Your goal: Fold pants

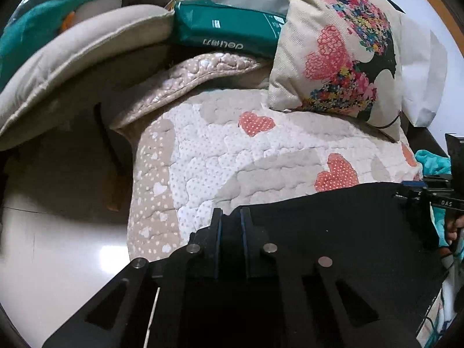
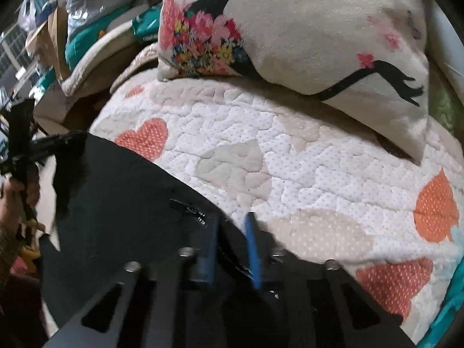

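Observation:
Black pants (image 1: 333, 232) lie on a quilted bedspread with orange hearts (image 1: 232, 159). Their top edge stretches between my two grippers. In the left wrist view my left gripper (image 1: 231, 217) is shut on the left end of that edge, with black cloth pinched between its blue pads. My right gripper (image 2: 232, 227) is shut on the pants (image 2: 116, 203) near the zipper (image 2: 191, 211), and a fold of cloth fills the gap between its fingers. Each gripper also shows at the far end of the edge in the other's view, the right gripper (image 1: 411, 194) and the left gripper (image 2: 58, 142).
A floral pillow (image 1: 333, 52) leans at the back of the quilt (image 2: 261, 145). A green package (image 1: 226, 29) and a beige cushion (image 1: 72, 52) are piled at the back left. Shiny floor (image 1: 58, 246) lies beyond the bed's left edge. Teal cloth (image 1: 432, 162) sits at the right.

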### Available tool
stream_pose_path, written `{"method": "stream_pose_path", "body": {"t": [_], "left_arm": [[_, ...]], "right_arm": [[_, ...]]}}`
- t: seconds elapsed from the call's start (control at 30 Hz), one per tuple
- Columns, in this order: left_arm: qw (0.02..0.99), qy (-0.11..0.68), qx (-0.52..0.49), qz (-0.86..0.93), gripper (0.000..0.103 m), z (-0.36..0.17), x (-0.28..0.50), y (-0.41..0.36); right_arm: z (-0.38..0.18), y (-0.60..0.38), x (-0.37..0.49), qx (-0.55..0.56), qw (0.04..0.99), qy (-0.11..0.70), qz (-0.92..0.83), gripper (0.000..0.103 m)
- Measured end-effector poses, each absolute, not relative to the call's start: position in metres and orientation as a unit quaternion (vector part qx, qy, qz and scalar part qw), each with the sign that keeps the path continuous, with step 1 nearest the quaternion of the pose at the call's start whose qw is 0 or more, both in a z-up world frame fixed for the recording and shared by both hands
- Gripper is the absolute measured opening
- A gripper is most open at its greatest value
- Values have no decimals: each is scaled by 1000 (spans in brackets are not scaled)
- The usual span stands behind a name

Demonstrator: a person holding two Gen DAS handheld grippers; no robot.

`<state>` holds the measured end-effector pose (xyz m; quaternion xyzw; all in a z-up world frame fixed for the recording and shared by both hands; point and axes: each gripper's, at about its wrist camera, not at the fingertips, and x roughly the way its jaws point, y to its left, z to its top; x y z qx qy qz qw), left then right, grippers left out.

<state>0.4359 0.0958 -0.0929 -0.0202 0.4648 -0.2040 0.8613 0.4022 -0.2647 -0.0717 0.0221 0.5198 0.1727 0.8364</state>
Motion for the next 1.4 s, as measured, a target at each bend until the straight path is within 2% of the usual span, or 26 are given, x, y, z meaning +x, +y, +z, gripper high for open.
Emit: {"method": "stream_pose_path", "body": {"t": [0.3,0.67,0.83,1.17,1.37,1.4], "left_arm": [[881,430,-7,-197,11,-44,402,98],[893,405,35,-193,11,-4,304,109],[886,421,60,-186,11,-13,252,113],[856,474,123,-166,13,-69,176,120],[838,496,166,-157,17,-87,148,120],[837,498,167,-154,20,-86,145,122]], "right_arm": [[-44,-252,370,5,846,509,160,7],[-7,-241,290,10,853,495,163,6],[-8,-228,241,3,849,501,170,6],[-42,-197,154,-17,821,538,191,6],[-78,-189,124,-21,798,571,191,6],[-80,-188,121,-19,799,571,188,6]]}}
